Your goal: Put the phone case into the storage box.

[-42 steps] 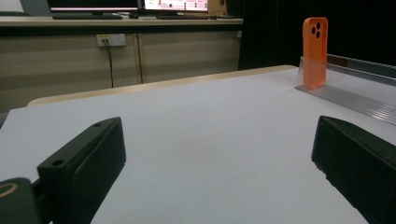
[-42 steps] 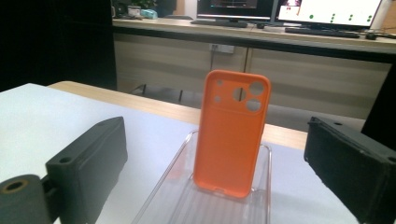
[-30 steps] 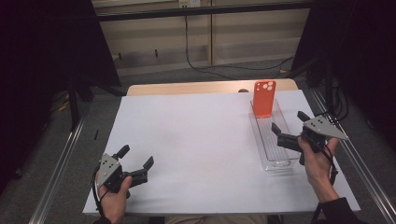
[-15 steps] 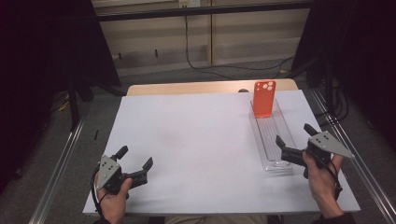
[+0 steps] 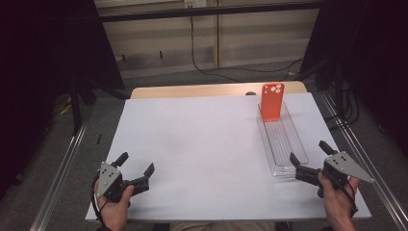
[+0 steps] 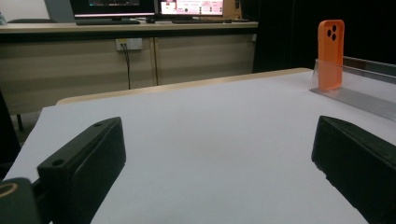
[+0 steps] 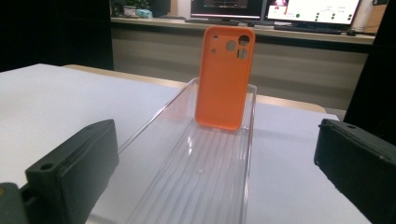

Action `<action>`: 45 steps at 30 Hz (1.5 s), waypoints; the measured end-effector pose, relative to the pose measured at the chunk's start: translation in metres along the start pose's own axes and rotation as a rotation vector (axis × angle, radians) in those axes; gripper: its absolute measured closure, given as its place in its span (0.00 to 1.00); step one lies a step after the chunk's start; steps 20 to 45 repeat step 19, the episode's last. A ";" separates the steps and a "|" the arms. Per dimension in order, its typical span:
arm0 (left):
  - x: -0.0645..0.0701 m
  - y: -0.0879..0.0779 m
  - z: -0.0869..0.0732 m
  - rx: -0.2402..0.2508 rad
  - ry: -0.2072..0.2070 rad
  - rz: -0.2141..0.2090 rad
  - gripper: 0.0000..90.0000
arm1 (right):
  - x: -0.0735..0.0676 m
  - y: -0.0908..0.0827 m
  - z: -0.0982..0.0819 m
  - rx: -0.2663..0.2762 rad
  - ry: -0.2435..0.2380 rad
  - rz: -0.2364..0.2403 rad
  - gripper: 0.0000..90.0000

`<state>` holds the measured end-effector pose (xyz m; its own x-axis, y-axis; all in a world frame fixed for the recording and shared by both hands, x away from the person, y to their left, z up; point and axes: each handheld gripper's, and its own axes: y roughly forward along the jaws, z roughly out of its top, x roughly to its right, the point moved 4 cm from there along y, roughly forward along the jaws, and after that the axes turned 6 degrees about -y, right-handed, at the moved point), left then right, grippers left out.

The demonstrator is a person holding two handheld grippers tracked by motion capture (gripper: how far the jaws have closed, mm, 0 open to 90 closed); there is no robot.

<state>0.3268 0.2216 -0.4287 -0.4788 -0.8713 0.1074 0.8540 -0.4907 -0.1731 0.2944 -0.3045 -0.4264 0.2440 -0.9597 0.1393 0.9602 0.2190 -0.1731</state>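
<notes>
Case (image 5: pixel 272 101) stands upright in tray (image 5: pixel 281 142) — both grippers gaping, empty; right gripper (image 5: pixel 308 158) at tray's near end. Reach-in is judged next.

Light falls evenly from above on the white table (image 5: pixel 202 144), which is bright and almost shadowless, while the room around the table sinks into near black. The clear tray (image 7: pixel 205 158) on the table catches soft glints (its ridges especially), and monitors beyond the table glow, slightly blurred.
</notes>
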 end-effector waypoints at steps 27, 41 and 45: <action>-0.002 0.000 -0.002 -0.019 -0.018 0.002 0.03 | 0.001 -0.012 -0.015 -0.002 0.023 -0.032 0.01; -0.002 0.000 -0.002 -0.019 -0.018 0.002 0.03 | 0.001 -0.012 -0.015 -0.002 0.023 -0.032 0.01; -0.002 0.000 -0.002 -0.019 -0.018 0.002 0.03 | 0.001 -0.012 -0.015 -0.002 0.023 -0.032 0.01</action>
